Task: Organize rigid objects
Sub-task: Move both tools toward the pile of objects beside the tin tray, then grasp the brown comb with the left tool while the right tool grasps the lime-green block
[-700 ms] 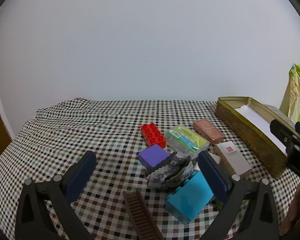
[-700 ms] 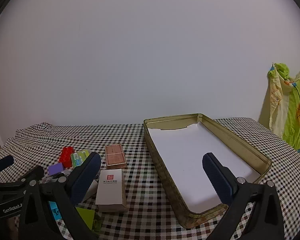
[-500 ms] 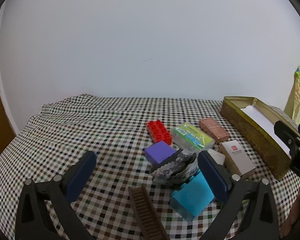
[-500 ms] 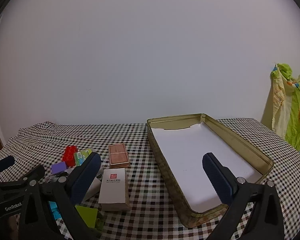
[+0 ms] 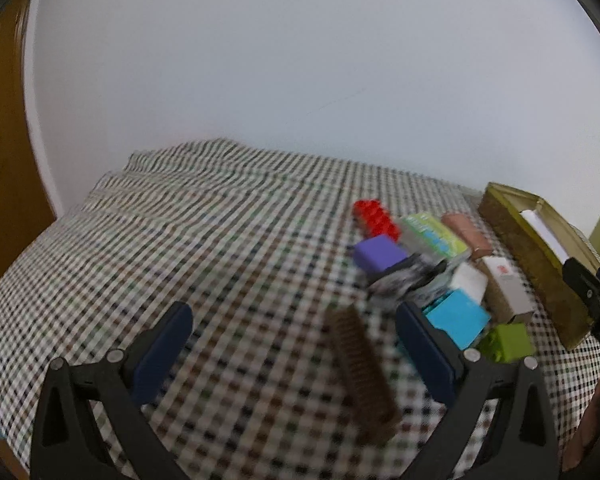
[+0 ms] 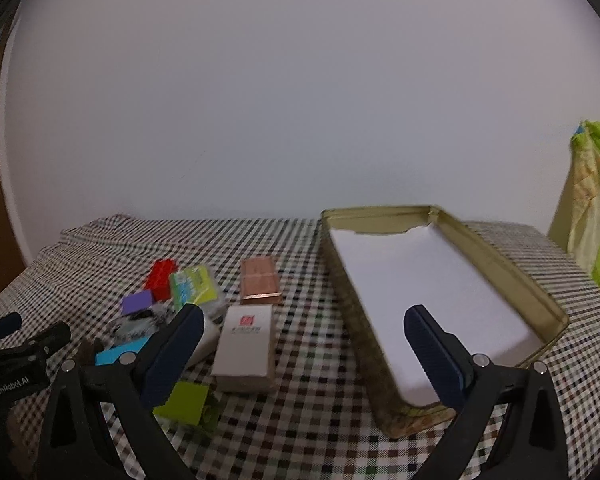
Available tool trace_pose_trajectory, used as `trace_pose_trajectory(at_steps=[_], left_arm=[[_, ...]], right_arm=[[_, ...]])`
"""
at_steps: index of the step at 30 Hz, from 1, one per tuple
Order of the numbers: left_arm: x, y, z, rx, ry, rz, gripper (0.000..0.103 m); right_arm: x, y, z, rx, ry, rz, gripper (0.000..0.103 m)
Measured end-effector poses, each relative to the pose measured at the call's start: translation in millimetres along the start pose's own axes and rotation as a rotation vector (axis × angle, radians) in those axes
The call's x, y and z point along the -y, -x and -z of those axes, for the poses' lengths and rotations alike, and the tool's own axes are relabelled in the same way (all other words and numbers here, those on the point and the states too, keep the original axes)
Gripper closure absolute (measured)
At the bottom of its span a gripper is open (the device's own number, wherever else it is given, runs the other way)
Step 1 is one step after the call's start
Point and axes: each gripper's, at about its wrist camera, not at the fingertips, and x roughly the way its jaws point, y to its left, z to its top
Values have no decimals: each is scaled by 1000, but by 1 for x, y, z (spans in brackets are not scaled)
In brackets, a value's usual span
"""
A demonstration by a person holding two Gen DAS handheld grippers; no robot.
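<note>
None of the rigid pieces is in the gold tin tray (image 6: 500, 268) yet; its white paper lining lies bare, so I judge the sorting not begun. All pieces sit in a loose cluster left of the tray in the right wrist view: a red brick (image 6: 163, 276), a green-labelled clear case (image 6: 194, 286), a copper-coloured tin (image 6: 259, 286), a purple block (image 6: 137, 302), a white carton (image 6: 246, 340), a cyan block (image 6: 118, 354) and a lime block (image 6: 184, 402). A brown comb-like strip (image 5: 362, 372) lies apart at the near edge of the cluster; the left wrist view is motion-blurred, so I can only guess at what it is, and likewise the grey patterned item (image 5: 404, 276) in the middle of the pile.

My left hand-held gripper (image 5: 296, 354) hangs over the bench with its jaws wide apart and empty, beside the cluster. My right hand-held gripper (image 6: 304, 352) is likewise spread wide, holding nothing, between the carton and the tray.

Bench (image 6: 308, 432): covered by a small-check cloth, wrinkled at the far left. Room: plain pale wall behind, brown wood at the far left, a yellow-green printed fabric (image 6: 596, 216) hanging at right.
</note>
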Motion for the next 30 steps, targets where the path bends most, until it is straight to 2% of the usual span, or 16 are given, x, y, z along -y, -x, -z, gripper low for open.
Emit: trace_pose_trajectory(at_steps=[1, 3, 6, 10, 13, 17, 22, 24, 25, 27, 30], left_arm=[[-3, 0, 2, -11, 1, -8, 0], [-9, 0, 6, -32, 0, -26, 1], [-16, 4, 11, -46, -2, -28, 1], [-21, 7, 15, -59, 1, -29, 1], [-20, 7, 17, -76, 3, -13, 1], [-14, 4, 17, -89, -7, 8, 1], [1, 1, 18, -104, -46, 26, 1], [2, 0, 19, -110, -50, 28, 1], [2, -1, 19, -115, -52, 29, 1], [6, -4, 20, -136, -62, 29, 1], [14, -5, 23, -153, -77, 32, 1]], right_arm=[[2, -3, -2, -20, 2, -19, 6], [0, -8, 1, -67, 9, -56, 18], [-1, -10, 7, -156, 24, -135, 28], [-21, -15, 14, -212, 53, -249, 29], [-34, -16, 17, -242, 105, -284, 29], [-43, -20, 21, -277, 120, -286, 29], [-49, -38, 27, -384, 114, -285, 29], [-52, -40, 28, -396, 135, -283, 29], [-53, -39, 28, -393, 144, -290, 31], [-55, -37, 29, -393, 156, -282, 47], [-48, -38, 30, -385, 146, -293, 50]])
